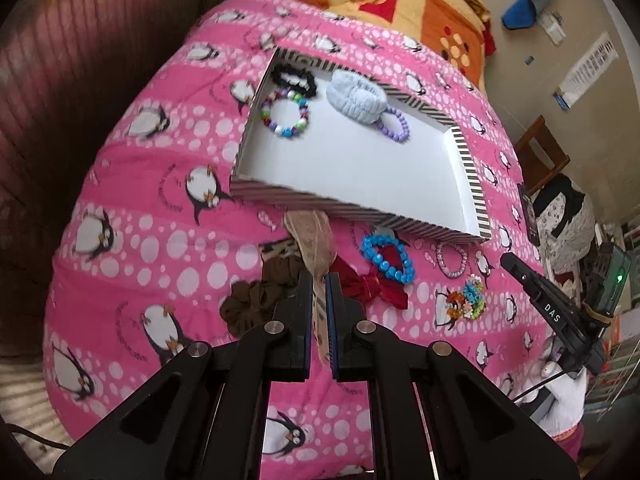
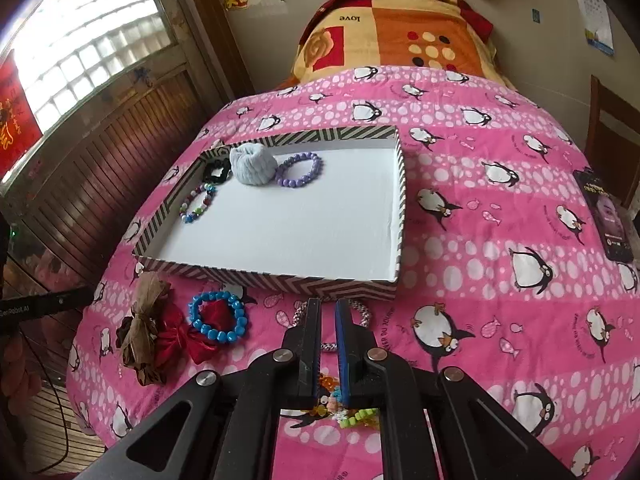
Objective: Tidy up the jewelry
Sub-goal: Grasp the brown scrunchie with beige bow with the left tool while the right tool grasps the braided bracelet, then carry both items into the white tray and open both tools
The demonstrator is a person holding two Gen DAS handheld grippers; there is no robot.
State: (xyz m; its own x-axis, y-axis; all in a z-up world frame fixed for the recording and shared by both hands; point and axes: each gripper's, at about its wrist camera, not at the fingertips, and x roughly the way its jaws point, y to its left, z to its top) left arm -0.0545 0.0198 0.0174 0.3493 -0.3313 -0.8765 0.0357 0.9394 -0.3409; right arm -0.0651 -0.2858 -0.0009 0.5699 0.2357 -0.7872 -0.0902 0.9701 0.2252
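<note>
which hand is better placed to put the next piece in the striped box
Left, probably: the left gripper is shut on the tan mesh bow near the striped box; the right gripper looks shut on nothing.

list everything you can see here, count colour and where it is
box: 1, striped outside, white inside, on the blanket
black scrunchie: 1, black, box far corner
mixed bead bracelet: 1, multicolour, in box
pale scrunchie: 1, light blue, in box
purple bracelet: 1, purple, in box beside pale scrunchie
blue bracelet: 1, blue, on red bow
red bow: 1, red, blanket before box
brown scrunchie: 1, brown, blanket
pink bracelet: 1, pink, blanket
flower bracelet: 1, multicolour, blanket
tan bow: 1, tan, in left hand-held gripper
phone: 1, dark, blanket's right side
blanket: 1, pink, penguins
left hand-held gripper: 1, black, shut on tan bow
right hand-held gripper: 1, black, shut
</note>
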